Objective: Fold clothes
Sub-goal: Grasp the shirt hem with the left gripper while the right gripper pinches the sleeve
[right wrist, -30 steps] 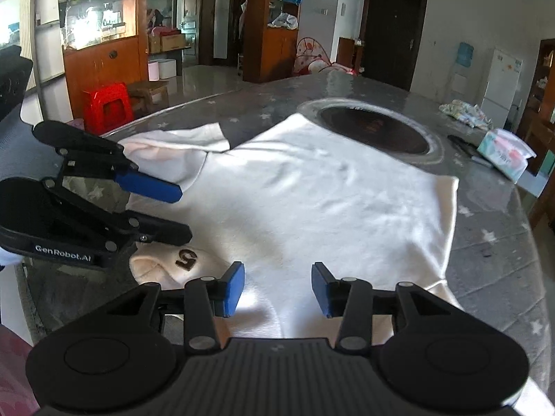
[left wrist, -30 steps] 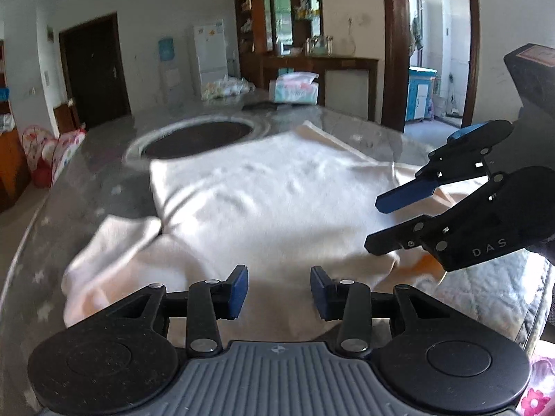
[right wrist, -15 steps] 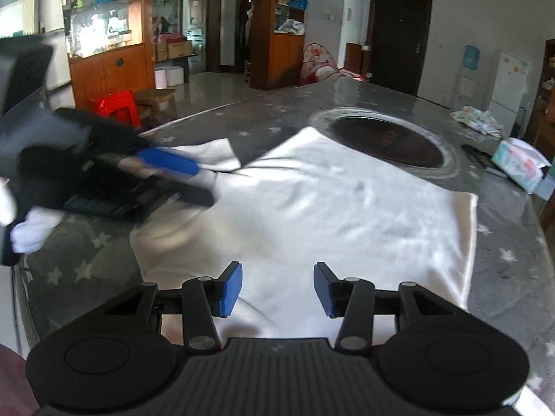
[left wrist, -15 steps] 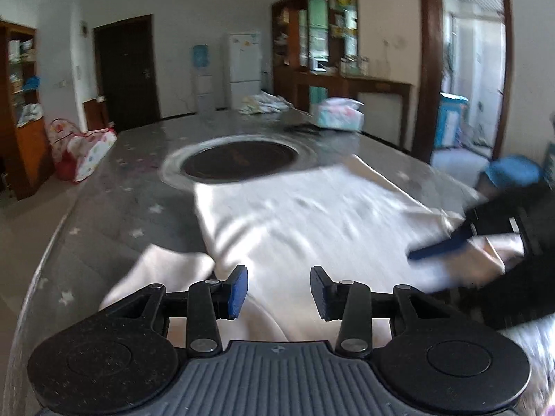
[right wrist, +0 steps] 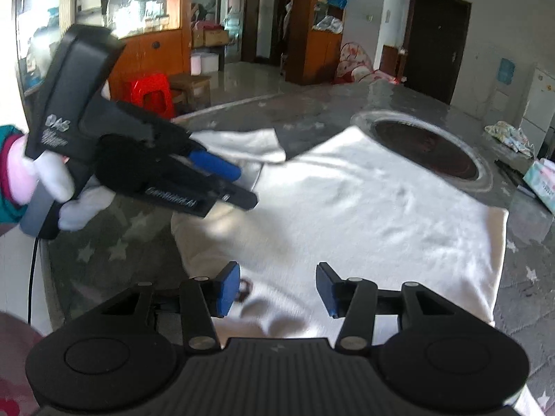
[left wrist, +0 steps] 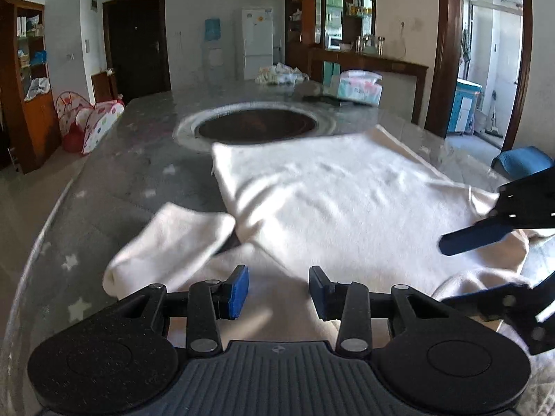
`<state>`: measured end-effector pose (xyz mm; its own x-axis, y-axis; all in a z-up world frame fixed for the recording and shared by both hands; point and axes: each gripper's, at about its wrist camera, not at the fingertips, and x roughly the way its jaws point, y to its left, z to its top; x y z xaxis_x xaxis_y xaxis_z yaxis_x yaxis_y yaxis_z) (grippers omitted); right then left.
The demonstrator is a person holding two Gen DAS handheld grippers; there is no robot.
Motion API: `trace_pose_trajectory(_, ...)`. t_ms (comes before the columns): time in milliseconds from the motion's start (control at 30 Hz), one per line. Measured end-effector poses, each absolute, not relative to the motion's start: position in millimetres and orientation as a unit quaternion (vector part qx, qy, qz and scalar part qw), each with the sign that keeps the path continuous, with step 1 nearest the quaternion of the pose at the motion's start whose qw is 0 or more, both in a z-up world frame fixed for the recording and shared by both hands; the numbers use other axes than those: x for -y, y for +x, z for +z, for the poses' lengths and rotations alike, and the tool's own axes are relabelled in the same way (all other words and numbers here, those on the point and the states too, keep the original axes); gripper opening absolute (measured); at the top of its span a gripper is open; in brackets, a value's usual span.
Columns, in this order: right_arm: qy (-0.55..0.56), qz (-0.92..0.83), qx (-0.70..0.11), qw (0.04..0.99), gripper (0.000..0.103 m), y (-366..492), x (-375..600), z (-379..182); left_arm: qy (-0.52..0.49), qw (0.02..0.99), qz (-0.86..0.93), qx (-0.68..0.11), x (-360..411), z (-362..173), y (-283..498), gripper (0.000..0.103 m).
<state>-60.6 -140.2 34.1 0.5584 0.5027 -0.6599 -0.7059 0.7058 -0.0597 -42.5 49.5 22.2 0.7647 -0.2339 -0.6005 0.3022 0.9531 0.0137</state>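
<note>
The white shirt lies spread on the grey table, both the left gripper and right gripper hovering parted and empty above its near edge, the right's jaws just widened, so each should pinch one layer cleanly.

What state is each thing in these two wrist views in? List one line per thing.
White garment: spread flat on the table, one sleeve lying out to the side, not yet folded.
Left gripper: open, nothing between its pads.
Right gripper: open, jaws just opening, holding nothing.
Tissue pack: lying on the far table end.
Dark door: closed.
</note>
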Motion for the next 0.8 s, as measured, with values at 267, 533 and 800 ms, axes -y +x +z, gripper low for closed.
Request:
trace_pose_trajectory(267,-0.142,0.355,-0.318,0.867,0.048,-44,124,30,0.025,0.939,-0.163,-0.300,-36,30,-7,0.040)
trace_pose_trajectory(533,-0.155,0.393,-0.316,0.850,0.048,-59,115,27,-0.046,0.933,-0.154,-0.322,-49,40,35,0.036)
trace_pose_trajectory(800,-0.152,0.415,-0.314,0.840,0.048,-51,106,28,-0.077,0.921,-0.134,-0.357,-54,35,107,0.035)
